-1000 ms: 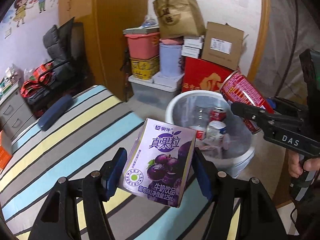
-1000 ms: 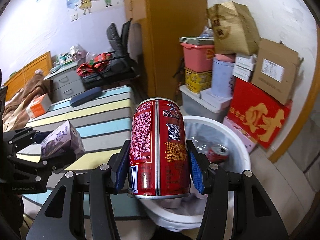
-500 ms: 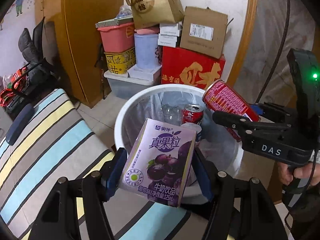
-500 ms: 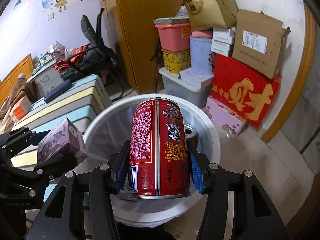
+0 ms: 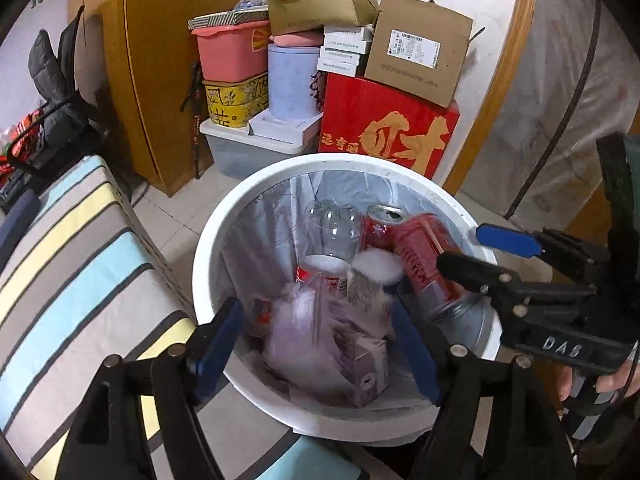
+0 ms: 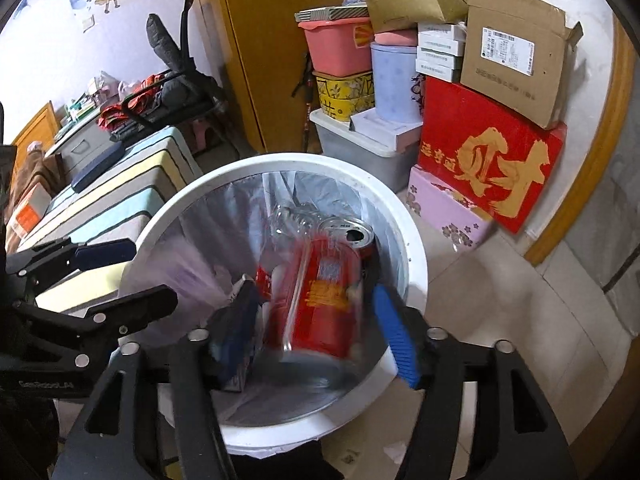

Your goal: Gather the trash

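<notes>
Both grippers hang over the white bin [image 5: 208, 240], which fills the centre of each frame; the left gripper [image 5: 320, 344] has its jaws opening, pads clear of the purple carton [image 5: 360, 356], a blur lower centre inside the bin; the right gripper [image 6: 316, 328] is opening too, the red can [image 6: 320, 300] blurred between its pads, touching neither; another can [image 5: 378, 224] lies deeper in.
</notes>
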A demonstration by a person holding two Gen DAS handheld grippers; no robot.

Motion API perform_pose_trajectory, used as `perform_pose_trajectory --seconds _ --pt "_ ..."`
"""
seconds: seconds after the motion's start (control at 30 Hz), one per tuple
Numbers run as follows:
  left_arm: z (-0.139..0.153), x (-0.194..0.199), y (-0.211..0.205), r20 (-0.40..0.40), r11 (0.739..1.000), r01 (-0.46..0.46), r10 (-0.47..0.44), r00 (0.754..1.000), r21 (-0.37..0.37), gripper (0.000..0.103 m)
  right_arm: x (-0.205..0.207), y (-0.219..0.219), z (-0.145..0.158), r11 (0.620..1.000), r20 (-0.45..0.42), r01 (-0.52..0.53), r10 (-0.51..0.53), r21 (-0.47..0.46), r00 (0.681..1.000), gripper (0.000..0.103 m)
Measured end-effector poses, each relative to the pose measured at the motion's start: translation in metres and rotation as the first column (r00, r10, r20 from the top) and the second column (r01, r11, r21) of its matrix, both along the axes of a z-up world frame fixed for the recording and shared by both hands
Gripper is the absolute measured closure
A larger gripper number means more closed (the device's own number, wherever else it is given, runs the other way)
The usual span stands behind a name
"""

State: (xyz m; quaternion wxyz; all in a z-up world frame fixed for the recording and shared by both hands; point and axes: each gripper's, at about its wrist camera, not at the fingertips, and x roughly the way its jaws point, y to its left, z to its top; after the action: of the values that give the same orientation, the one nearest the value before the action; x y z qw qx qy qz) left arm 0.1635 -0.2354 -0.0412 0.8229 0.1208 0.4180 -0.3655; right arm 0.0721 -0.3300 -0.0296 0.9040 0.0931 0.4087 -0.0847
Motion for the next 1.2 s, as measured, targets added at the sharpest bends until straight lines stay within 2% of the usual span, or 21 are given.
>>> perform_pose_trajectory --seconds 0.27,0.5,0.8,1.0,1.1,1.2 --pt "0.012 -0.008 0.011 0.023 1.0 -0.027 0.028 0.999 -0.015 0.025 -0.006 0.004 0.008 1.0 0.029 0.017 -0.017 -0.001 0.999 0.038" --pt "0.032 -0.03 0.036 0.061 0.994 -0.087 0.091 0.994 -0.067 0.025 -0.027 0.021 0.022 0.999 0.083 0.029 -0.026 -0.032 0.996 0.038" --pt "0.052 -0.087 0.075 0.152 0.974 -0.191 0.208 0.966 -0.119 0.025 -0.069 0.048 0.038 0.998 0.205 0.049 -0.041 -0.036 0.978 0.038" --pt "0.057 -0.119 0.097 0.216 0.956 -0.253 0.281 0.935 -0.149 0.021 -0.096 0.065 0.045 0.996 0.283 0.072 -0.055 -0.047 0.958 0.038" --pt "0.058 -0.135 0.103 0.252 0.949 -0.282 0.311 0.917 -0.143 0.021 -0.103 0.072 0.045 0.995 0.3 0.084 -0.061 -0.063 0.952 0.038" --pt "0.058 -0.146 0.107 0.258 0.944 -0.292 0.323 0.911 -0.152 0.021 -0.112 0.08 0.043 0.993 0.318 0.095 -0.066 -0.076 0.946 0.038"
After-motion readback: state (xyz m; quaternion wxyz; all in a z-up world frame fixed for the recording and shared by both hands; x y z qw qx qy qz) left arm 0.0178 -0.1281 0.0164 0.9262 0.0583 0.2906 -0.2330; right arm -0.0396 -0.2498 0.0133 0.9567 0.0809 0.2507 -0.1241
